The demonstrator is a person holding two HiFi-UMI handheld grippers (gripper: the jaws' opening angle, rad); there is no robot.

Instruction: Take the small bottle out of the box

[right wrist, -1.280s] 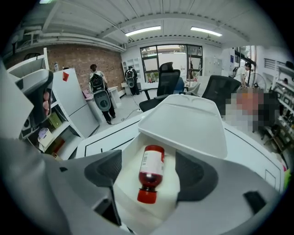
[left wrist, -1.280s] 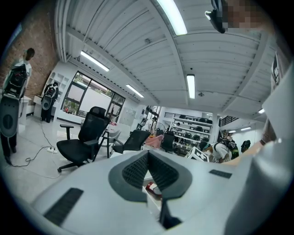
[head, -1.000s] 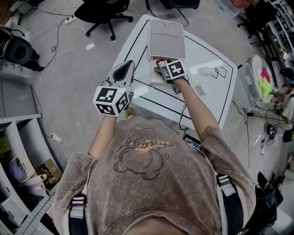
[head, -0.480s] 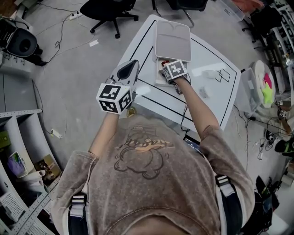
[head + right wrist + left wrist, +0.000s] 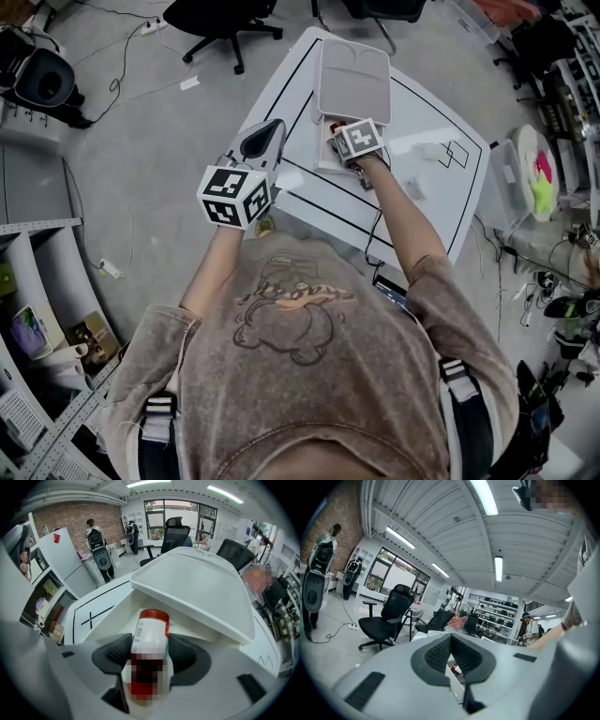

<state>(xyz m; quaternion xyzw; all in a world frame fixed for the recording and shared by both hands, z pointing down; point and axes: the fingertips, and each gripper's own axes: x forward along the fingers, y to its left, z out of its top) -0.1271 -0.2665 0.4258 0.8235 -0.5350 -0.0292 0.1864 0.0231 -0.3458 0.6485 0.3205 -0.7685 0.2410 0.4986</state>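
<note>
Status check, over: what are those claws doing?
Left gripper shut, empty. Right gripper: jaws just closed onto small bottle inside box. Lid open, nothing blocking.

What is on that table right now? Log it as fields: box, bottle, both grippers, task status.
box: white box, lid raised open, on the white table
bottle: small bottle, red cap, white label, inside the box
right gripper: angled down into the box; jaws have just been closing, pads against the bottle's sides
left gripper: shut, empty, left of the box
task status: bottle gripped, not yet out of the box
</note>
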